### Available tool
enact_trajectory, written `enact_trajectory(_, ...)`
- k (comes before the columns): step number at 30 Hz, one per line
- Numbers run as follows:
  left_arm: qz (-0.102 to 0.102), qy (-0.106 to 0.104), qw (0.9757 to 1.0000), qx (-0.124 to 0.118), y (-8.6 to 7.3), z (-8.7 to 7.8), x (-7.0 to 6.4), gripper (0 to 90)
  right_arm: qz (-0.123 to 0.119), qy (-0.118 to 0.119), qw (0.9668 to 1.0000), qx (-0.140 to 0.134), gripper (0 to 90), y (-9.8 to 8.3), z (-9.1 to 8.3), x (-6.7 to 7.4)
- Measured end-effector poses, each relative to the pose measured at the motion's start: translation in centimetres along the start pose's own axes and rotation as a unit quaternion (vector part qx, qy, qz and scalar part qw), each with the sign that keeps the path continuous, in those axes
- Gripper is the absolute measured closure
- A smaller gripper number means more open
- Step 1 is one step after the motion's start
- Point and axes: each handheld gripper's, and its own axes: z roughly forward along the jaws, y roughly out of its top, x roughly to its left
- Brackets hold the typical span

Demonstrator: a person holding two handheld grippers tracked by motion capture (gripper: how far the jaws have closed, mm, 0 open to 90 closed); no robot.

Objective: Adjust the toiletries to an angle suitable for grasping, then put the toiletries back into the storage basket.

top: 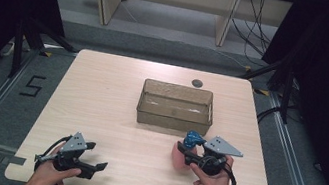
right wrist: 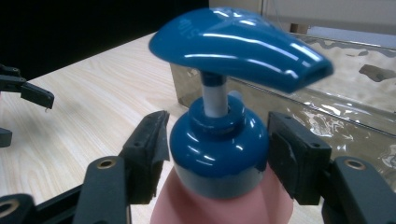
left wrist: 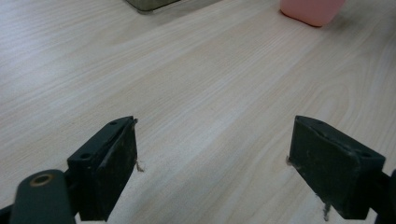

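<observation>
A pink pump bottle [top: 177,155] with a blue pump head [right wrist: 238,44] stands on the table at the front right, just before the clear bin. My right gripper [right wrist: 217,144] reaches in level from the right, and its pads sit against both sides of the bottle's blue collar [right wrist: 217,149]. In the high view the right gripper [top: 186,153] is held by a hand at the bottle's right side. My left gripper [top: 96,169] rests low at the front left with its jaws wide apart and nothing between them; its pads [left wrist: 119,158] hover over bare wood.
A clear rectangular plastic bin [top: 173,119] sits at the table's centre, behind the bottle; its wall [right wrist: 336,116] is close behind the pump. A small dark disc [top: 197,83] lies near the far edge. The left gripper's jaws [right wrist: 23,91] show far off left.
</observation>
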Motion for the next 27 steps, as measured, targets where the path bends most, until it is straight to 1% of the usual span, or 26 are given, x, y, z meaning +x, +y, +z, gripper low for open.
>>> enact_trajectory(3,-0.001,-0.002,1.0000,0.000,0.0,0.0,0.0,14.7,0.000,0.003,1.0000,0.001,41.6,0.0,0.1,-0.1)
enact_trajectory(4,-0.001,-0.002,1.0000,-0.001,0.0,0.0,0.1,14.7,0.012,0.005,0.9999,0.009,41.9,0.0,0.1,0.0)
enact_trajectory(5,-0.001,-0.002,1.0000,-0.003,0.0,0.0,0.1,14.7,-0.003,-0.006,1.0000,0.004,42.4,0.0,0.1,-0.1)
enact_trajectory(6,-0.001,-0.002,1.0000,-0.001,0.0,0.0,0.1,14.7,-0.006,-0.003,1.0000,0.006,45.0,0.0,0.2,-0.2)
enact_trajectory(8,-0.001,0.001,1.0000,-0.004,0.0,0.0,0.0,14.7,-0.006,-0.006,0.9999,0.007,45.1,0.0,0.2,-0.2)
enact_trajectory(9,0.000,0.003,1.0000,0.000,0.1,-0.1,0.0,14.7,-0.008,-0.004,0.9999,0.007,45.2,0.0,0.2,-0.3)
enact_trajectory(10,0.001,0.004,1.0000,0.003,0.1,-0.1,-0.1,14.7,0.000,-0.002,1.0000,0.005,46.1,0.0,0.2,-0.2)
enact_trajectory(11,0.001,0.004,1.0000,0.003,0.1,-0.1,-0.1,14.7,-0.003,0.000,1.0000,0.003,46.6,0.0,0.3,-0.1)
enact_trajectory(12,0.001,0.003,1.0000,0.003,0.1,-0.1,-0.1,14.7,-0.014,-0.012,0.9998,0.009,47.1,0.1,0.1,-0.1)
enact_trajectory(13,0.001,0.003,1.0000,0.003,0.1,-0.1,-0.1,14.7,-0.011,-0.001,0.9999,0.008,47.8,0.1,0.2,0.0)
enact_trajectory(14,-0.001,-0.003,1.0000,-0.006,0.0,0.0,-0.1,14.7,-0.021,-0.016,0.9996,0.012,49.7,0.3,0.1,0.3)
enact_trajectory(15,-0.001,-0.003,1.0000,-0.006,0.0,0.0,-0.1,14.7,-0.021,-0.016,0.9996,0.012,49.7,0.3,0.1,0.3)
enact_trajectory(16,-0.003,-0.005,0.9999,-0.010,0.0,0.1,-0.2,14.7,-0.029,-0.019,0.9993,0.015,51.6,0.4,0.1,0.7)
enact_trajectory(17,-0.003,-0.005,0.9999,-0.010,0.0,0.1,-0.2,14.7,-0.029,-0.019,0.9993,0.015,51.6,0.4,0.1,0.7)
enact_trajectory(18,-0.002,-0.007,0.9999,-0.007,0.1,0.0,-0.2,14.7,-0.036,-0.029,0.9987,0.024,52.9,0.6,-0.1,1.0)
enact_trajectory(22,0.001,-0.007,1.0000,-0.003,0.1,-0.1,-0.1,14.7,-0.037,-0.030,0.9986,0.023,53.0,0.6,-0.1,1.0)
enact_trajectory(25,0.000,-0.006,1.0000,-0.005,0.1,-0.1,-0.1,14.7,-0.037,-0.032,0.9986,0.021,53.1,0.6,-0.2,0.9)
enact_trajectory(26,0.001,-0.006,1.0000,-0.005,0.1,-0.1,-0.1,14.7,-0.032,-0.032,0.9987,0.021,53.1,0.6,-0.2,0.9)
enact_trajectory(27,0.001,-0.006,1.0000,-0.005,0.1,-0.1,-0.1,14.8,-0.032,-0.032,0.9987,0.021,53.1,0.6,-0.2,0.9)
